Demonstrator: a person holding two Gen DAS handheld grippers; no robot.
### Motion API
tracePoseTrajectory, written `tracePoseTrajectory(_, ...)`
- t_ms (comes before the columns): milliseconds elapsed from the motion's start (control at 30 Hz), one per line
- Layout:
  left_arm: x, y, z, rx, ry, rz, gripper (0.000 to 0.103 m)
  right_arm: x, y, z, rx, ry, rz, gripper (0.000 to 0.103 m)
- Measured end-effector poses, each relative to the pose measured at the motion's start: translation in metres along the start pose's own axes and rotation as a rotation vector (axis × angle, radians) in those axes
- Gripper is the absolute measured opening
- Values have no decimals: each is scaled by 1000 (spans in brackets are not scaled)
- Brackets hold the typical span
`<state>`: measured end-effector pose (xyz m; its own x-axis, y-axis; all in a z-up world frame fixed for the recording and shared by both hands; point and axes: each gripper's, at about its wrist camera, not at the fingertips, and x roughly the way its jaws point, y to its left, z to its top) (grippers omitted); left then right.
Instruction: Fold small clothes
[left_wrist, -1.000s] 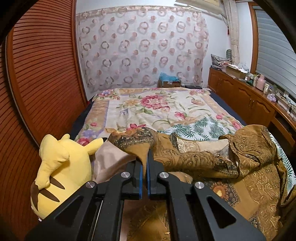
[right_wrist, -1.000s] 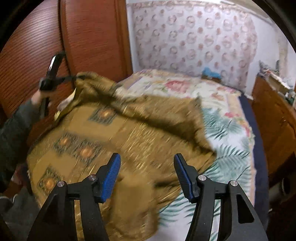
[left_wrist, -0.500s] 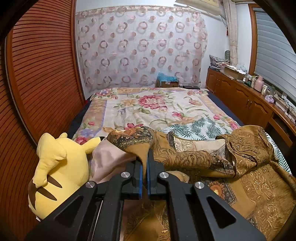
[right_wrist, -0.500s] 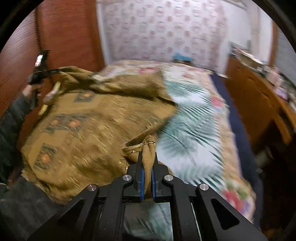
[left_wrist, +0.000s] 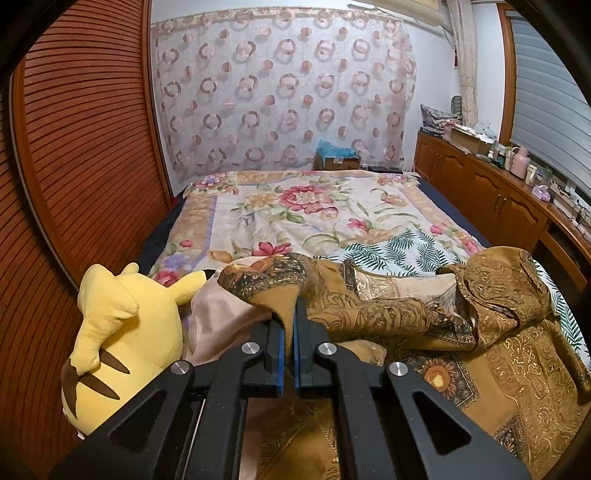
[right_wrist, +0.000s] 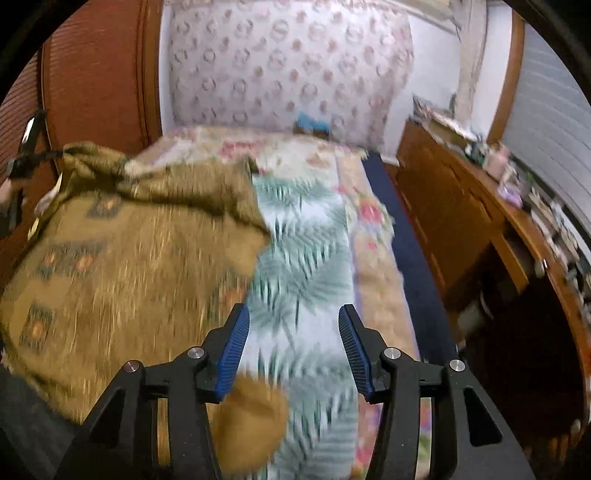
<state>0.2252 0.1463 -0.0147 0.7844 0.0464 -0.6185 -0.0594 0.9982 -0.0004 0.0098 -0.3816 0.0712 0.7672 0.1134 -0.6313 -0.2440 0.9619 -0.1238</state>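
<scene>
Left wrist view: left gripper (left_wrist: 289, 345) clamped tight on a raised fold of the gold patterned garment (left_wrist: 406, 317), which lies crumpled across the near end of the bed (left_wrist: 306, 206), just beside a yellow plush toy (left_wrist: 122, 332). Right wrist view, blurry: right gripper (right_wrist: 294, 345) has just been opening, jaws apart with nothing between them, over the leaf-print sheet (right_wrist: 306, 258); garment edge lies just left of and below its left finger.
</scene>
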Motion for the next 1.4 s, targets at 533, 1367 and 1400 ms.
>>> tracePoseTrajectory(533, 4, 9, -1, 2, 0, -18, 4, 174, 7, 117, -61, 25, 227, 52)
tracePoseTrajectory(1367, -83, -10, 1, 21, -183, -187, 3, 160, -8, 135, -159, -225, 336, 3)
tracePoseTrajectory(1400, -94, -11, -8, 29, -187, -192, 3, 144, -8, 122, -176, -249, 336, 3)
